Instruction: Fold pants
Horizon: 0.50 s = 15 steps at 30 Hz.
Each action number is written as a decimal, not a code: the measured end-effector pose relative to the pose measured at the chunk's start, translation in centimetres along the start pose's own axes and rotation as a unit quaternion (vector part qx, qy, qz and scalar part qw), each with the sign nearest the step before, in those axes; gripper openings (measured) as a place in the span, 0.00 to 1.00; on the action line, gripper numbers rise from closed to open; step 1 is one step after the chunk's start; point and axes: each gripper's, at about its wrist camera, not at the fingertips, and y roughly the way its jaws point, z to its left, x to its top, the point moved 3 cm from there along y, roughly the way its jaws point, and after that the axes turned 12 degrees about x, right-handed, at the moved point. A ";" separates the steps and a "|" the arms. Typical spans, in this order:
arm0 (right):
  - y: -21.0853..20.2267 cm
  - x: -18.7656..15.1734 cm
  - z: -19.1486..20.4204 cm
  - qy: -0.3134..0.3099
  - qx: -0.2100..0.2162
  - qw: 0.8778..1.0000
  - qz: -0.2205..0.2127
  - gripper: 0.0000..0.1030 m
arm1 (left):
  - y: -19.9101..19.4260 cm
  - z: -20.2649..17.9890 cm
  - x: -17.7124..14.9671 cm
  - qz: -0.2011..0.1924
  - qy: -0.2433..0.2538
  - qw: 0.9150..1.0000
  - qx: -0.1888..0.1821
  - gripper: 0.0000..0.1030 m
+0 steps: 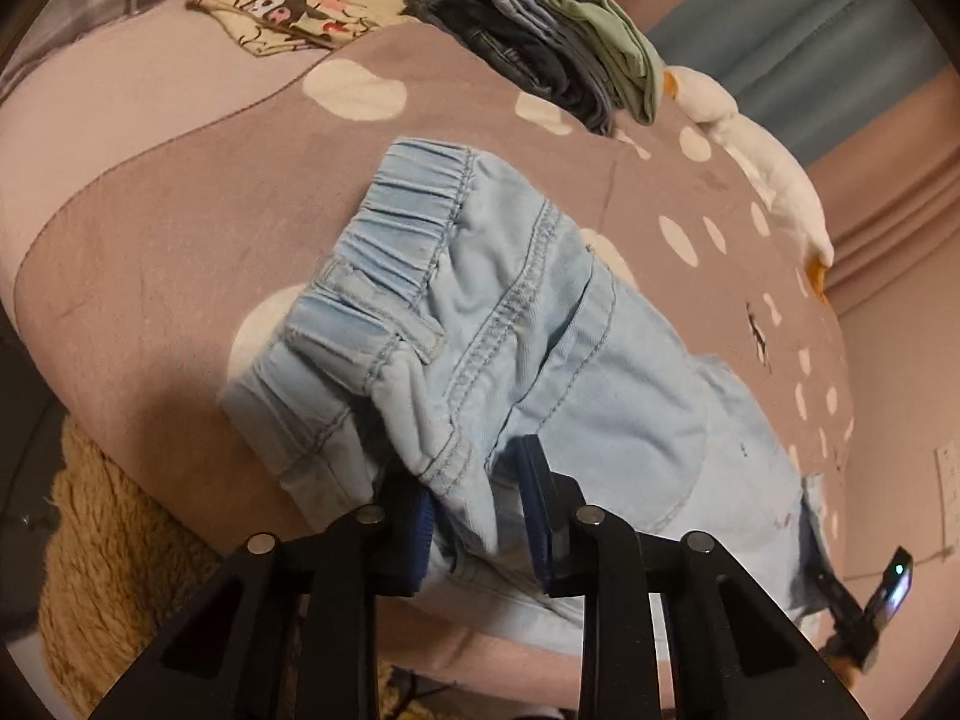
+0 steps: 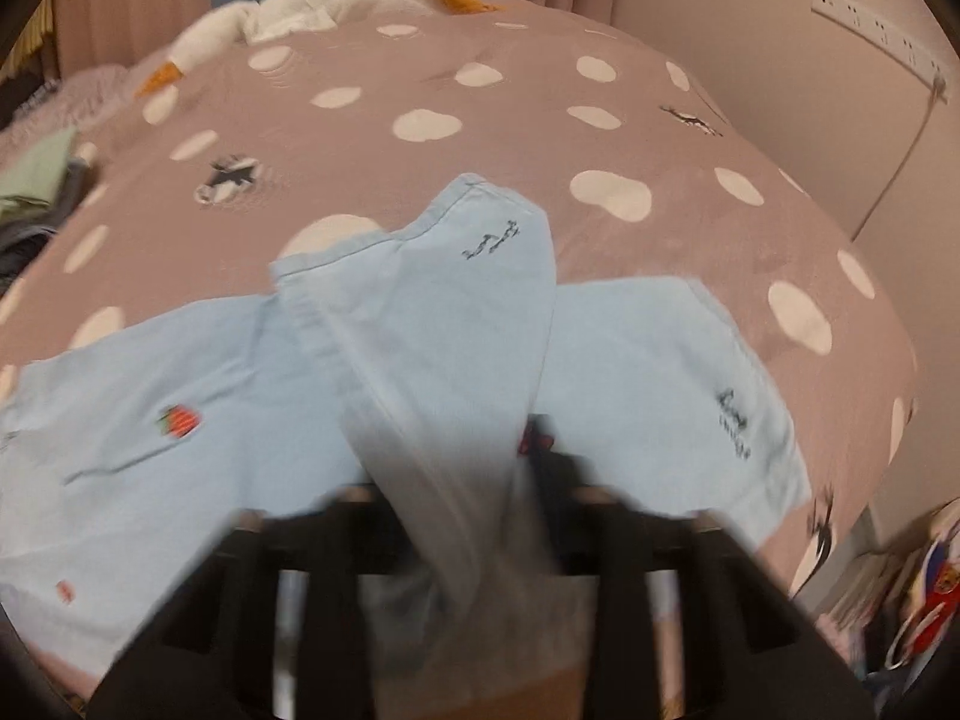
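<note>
The pants (image 1: 510, 324), pale blue denim with an elastic waistband, lie on a bed whose brown cover (image 1: 180, 228) is dotted with white spots. In the left wrist view the waistband end is doubled over and bunched, and a fold of it sits between the blue pads of the left claw (image 1: 480, 498); the pads press on the cloth from both sides, so this claw pinches the pants near the waist. Farther up the bed lie a stack of folded clothes (image 1: 558, 42), green on top of dark ones, a printed cloth (image 1: 288, 9) with cartoon figures, and a white plush goose (image 1: 762, 150) along the far edge. Below the bed's near edge a tan fluffy rug (image 1: 114, 552) shows. The right claw (image 1: 864, 612) appears at the lower right of that view, small and partly cut off. In the right wrist view, which is blurred, a leg of the pants (image 2: 432, 312) rises from between the fingers of the right claw (image 2: 474, 510) and drapes forward over the rest of the cloth, its hem lying towards the spotted cover (image 2: 540, 138). This claw's fingers are pressed together on the leg. A red strawberry patch (image 2: 179, 421) and dark lettering mark the flat parts on either side. A power strip (image 2: 882, 30) hangs on the wall to the right.
</note>
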 end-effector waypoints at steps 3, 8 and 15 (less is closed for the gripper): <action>-2.0 1.3 -2.1 0.045 0.011 0.998 -0.041 0.06 | 0.0 0.1 -0.1 0.003 0.002 1.000 -0.002 0.27; -5.3 1.3 -6.8 0.136 0.054 0.985 -0.086 0.08 | 0.5 -0.3 0.2 0.012 0.004 1.000 -0.001 0.27; -5.3 -0.8 -11.1 0.217 0.073 0.970 -0.081 0.09 | 0.5 -0.4 0.2 0.015 0.004 1.000 0.000 0.27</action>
